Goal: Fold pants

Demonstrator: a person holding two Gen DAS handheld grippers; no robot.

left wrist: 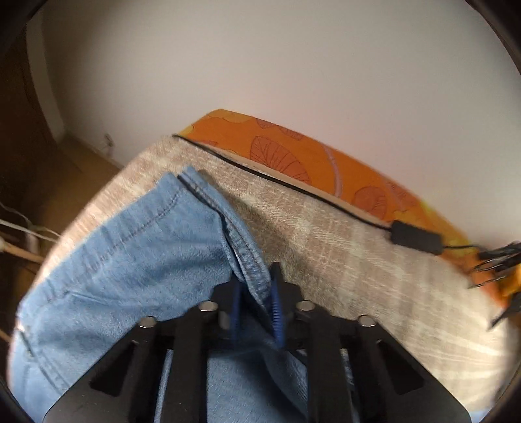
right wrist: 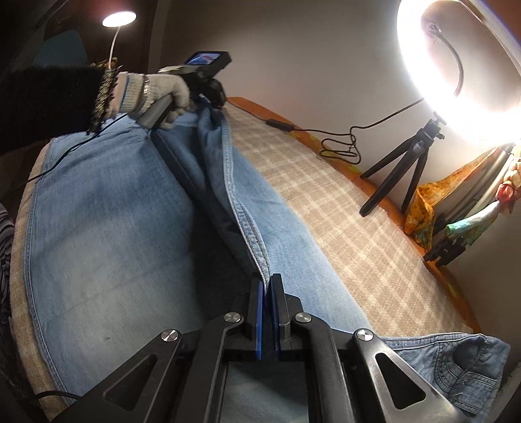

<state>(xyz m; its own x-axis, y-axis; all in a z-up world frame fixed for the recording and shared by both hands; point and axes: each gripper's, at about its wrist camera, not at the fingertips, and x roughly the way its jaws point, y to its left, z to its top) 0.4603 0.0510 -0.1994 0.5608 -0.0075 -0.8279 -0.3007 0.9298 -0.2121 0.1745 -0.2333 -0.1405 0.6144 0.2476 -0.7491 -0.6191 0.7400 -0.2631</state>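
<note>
Faded blue denim pants [right wrist: 107, 227] on plaid woven blanket [right wrist: 351, 234], left tongs [left wrist: 255, 302] and right tongs [right wrist: 267, 299] both clenched on stitched seam ridge.

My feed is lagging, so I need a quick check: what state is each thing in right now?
Left tongs: shut on the jeans' seam edge.
Right tongs: shut on the same seam, nearer the waist.
Jeans: one leg flat on the blanket, the other lifted by its edge between the tongs.
Blanket: spread flat.
Ring light: on.
Small lamp: on.
</note>
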